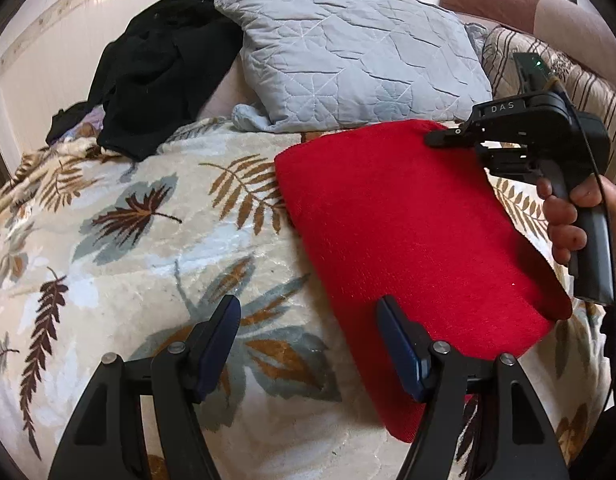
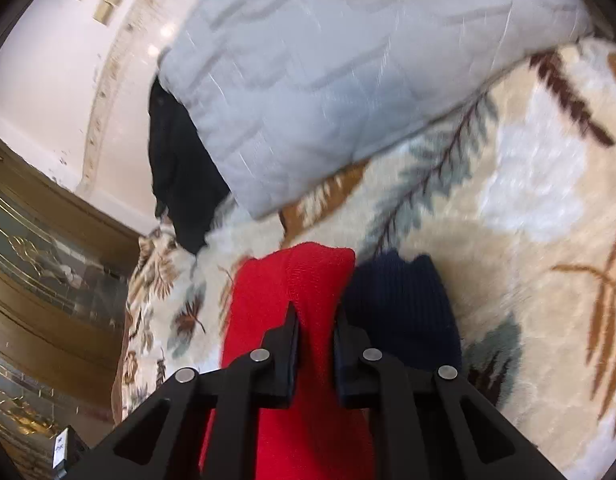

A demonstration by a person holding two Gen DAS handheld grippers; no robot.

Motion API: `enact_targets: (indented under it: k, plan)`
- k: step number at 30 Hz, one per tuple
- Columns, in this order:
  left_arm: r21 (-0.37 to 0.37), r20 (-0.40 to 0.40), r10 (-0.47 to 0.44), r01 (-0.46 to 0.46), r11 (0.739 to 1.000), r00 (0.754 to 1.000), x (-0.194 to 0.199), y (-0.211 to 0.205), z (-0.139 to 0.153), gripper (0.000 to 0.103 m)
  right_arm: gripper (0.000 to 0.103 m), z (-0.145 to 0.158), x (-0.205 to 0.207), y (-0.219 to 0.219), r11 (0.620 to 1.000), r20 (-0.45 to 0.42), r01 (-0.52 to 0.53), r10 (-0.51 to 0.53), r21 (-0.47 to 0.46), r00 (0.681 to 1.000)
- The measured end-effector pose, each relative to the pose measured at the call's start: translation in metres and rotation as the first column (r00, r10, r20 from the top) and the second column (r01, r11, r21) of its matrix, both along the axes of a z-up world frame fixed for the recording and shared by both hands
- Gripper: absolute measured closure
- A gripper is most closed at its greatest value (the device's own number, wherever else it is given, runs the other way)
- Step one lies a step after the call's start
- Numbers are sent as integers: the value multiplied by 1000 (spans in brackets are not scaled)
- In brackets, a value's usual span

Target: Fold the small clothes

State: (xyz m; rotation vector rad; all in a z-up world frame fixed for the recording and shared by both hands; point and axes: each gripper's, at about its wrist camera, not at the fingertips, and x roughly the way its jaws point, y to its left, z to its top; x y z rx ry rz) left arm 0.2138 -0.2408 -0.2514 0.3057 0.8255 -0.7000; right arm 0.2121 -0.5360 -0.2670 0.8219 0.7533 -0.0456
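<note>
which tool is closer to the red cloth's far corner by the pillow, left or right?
Right. The right tool is shut on the red cloth at that far corner. The left tool hangs open at the near end, one finger over the cloth's edge.

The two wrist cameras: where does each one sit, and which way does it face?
Left wrist: on the left gripper, jaws open, facing down the bed at the red cloth; a hand holds the right gripper.
Right wrist: on the right gripper, shut on the red cloth.
Shared: red cloth, grey pillow, leaf-patterned blanket.
</note>
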Motion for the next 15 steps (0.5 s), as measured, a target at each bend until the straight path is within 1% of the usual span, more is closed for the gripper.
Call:
enact_targets:
  k: [2, 4, 6, 7, 8, 9, 11, 12, 15]
  plan:
    - [3, 11, -4, 4, 1000, 1000, -1, -1, 0, 32, 88, 2, -4, 0, 999, 7, 27, -27, -19, 1000]
    - [6, 14, -4, 4, 1000, 1000, -1, -2, 0, 32, 88, -9, -4, -4, 997, -34, 60, -61, -43, 998]
    - [11, 14, -2, 2, 1000, 1000, 0, -2, 0, 32, 88, -28, -2, -8, 997, -97, 73, -77, -40, 992]
    - [15, 15, -1, 1, 1000, 1000, -1, -2, 0, 32, 89, -37, -1, -10, 996, -108, 80, -83, -25, 991]
    - [17, 16, 0, -1, 1000, 1000, 0, -2, 0, 32, 88, -38, -5, -13, 996, -96, 86, -86, -8, 992]
    - [19, 15, 1, -2, 1000, 1000, 0, -1, 0, 32, 88, -36, -6, -14, 996, -92, 86, -86, -3, 992]
    - [23, 15, 6, -7, 1000, 1000, -1, 0, 0, 32, 84, -31, -9, -15, 995, -88, 89, -86, 32, 992]
    - [25, 15, 9, -9, 1000, 1000, -1, 0, 0, 32, 83, -27, -13, -16, 995, -83, 89, -84, 55, 993]
    - [28, 17, 12, -12, 1000, 1000, -2, 2, 1, 32, 77, -11, -32, -18, 992, -67, 98, -93, 75, 993]
